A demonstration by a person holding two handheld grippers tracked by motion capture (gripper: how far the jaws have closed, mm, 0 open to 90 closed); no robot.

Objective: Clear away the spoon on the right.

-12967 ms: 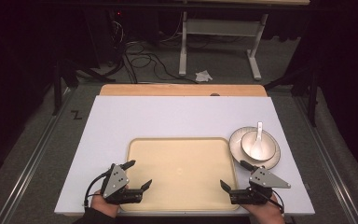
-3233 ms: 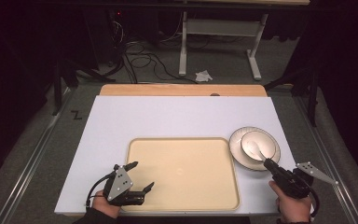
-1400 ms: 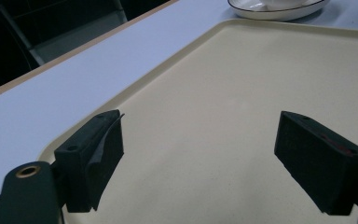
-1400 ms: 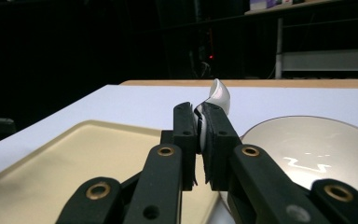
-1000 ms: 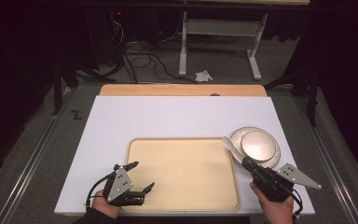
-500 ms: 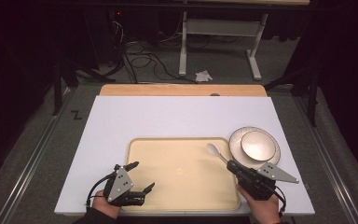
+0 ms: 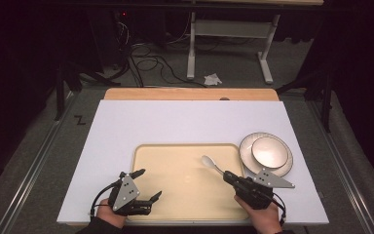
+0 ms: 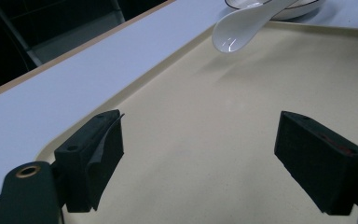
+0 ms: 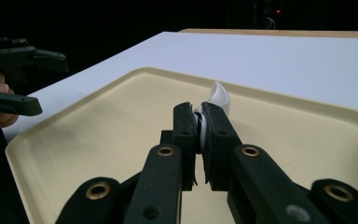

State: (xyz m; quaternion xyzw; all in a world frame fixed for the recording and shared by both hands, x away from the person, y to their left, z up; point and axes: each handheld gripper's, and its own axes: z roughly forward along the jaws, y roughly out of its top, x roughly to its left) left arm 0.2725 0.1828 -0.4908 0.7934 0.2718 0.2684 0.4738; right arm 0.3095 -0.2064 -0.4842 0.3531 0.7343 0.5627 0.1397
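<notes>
My right gripper [image 7: 230, 177] [image 9: 200, 122] is shut on the handle of a white ceramic spoon [image 7: 211, 163] [image 9: 218, 100], whose bowl sticks out over the right part of the beige tray [image 7: 165, 161]. In the left gripper view the spoon [image 8: 242, 27] hangs above the tray's far side. My left gripper [image 7: 148, 184] [image 8: 200, 149] rests at the tray's near left corner, its jaws open wide with nothing between them. A white plate [image 7: 246, 146] carrying a small bowl [image 7: 271, 151] sits just right of the tray.
The tray lies on a white board [image 7: 185, 119] over a wooden tabletop [image 7: 190, 93]. Beyond the far edge are a dark floor, cables and a metal desk frame [image 7: 229, 34]. My left gripper [image 9: 14, 79] shows at the left of the right gripper view.
My right gripper has carried the spoon leftward and a little lower, from beside the plate to over the tray. The left gripper stayed still.
</notes>
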